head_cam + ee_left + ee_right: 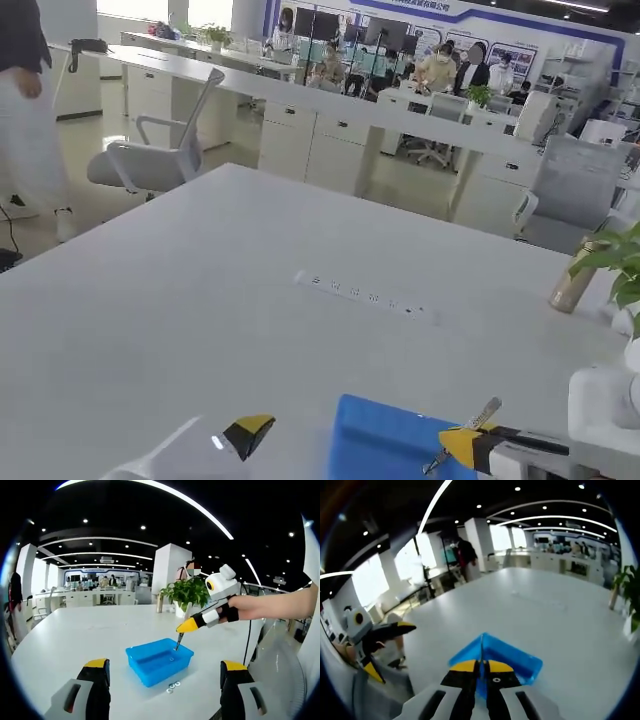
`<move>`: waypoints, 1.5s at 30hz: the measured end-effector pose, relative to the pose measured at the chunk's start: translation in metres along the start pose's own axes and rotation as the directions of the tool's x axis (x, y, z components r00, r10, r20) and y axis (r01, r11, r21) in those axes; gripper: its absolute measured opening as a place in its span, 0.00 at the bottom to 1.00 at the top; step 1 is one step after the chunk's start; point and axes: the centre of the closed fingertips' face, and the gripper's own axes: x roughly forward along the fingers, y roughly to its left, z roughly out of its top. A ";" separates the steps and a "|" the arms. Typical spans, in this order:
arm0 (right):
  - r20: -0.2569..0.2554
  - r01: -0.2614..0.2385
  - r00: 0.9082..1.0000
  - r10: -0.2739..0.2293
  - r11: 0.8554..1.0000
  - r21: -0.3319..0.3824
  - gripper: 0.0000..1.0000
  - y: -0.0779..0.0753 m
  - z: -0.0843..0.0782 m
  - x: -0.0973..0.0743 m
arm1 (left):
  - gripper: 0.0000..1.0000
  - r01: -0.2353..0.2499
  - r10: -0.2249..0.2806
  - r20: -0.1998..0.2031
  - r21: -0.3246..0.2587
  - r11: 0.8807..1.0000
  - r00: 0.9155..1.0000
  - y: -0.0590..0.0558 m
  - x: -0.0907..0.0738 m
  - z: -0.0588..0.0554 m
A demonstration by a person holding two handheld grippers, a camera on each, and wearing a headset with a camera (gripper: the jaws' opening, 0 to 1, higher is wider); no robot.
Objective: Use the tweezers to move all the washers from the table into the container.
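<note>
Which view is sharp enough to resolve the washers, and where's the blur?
Left gripper view: sharpest, washers resolve on the table beside the blue container, fisheye bends the ceiling lights. Head view: soft, washed out, container cut by the bottom edge. Right gripper view: blurry, heavy fisheye, tweezers a thin line between the shut jaws.

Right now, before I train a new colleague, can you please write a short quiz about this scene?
1. True or false: the right hand-held gripper is shut on the tweezers.
2. The washers nearest the left hand-held gripper lie:
A) on the table, beside the container
B) inside the container
C) in the tweezers
3. Fill in: the left hand-held gripper's jaws are ____.

Key: 1 true; 2 A; 3 open.
</note>
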 end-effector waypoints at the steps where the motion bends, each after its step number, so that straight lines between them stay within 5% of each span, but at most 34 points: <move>1: -0.003 0.003 1.000 -0.003 1.000 0.000 0.03 -0.002 0.000 0.001 | 0.93 -0.001 0.001 0.004 -0.004 1.000 1.000 0.000 0.000 0.001; 14: -0.047 0.056 0.997 -0.055 0.998 0.009 0.03 -0.028 -0.006 0.018 | 0.85 0.047 -0.047 -0.005 0.041 0.998 0.999 -0.013 0.002 0.001; 23: -0.085 0.064 0.994 -0.062 0.998 0.018 0.03 -0.036 -0.014 0.032 | 0.88 0.049 -0.044 0.083 -0.055 0.997 0.996 -0.010 -0.001 0.017; 45: -0.180 0.055 0.982 -0.053 0.998 0.004 0.03 -0.039 -0.040 0.057 | 0.87 0.039 -0.034 0.055 -0.089 0.995 0.998 -0.008 0.000 0.012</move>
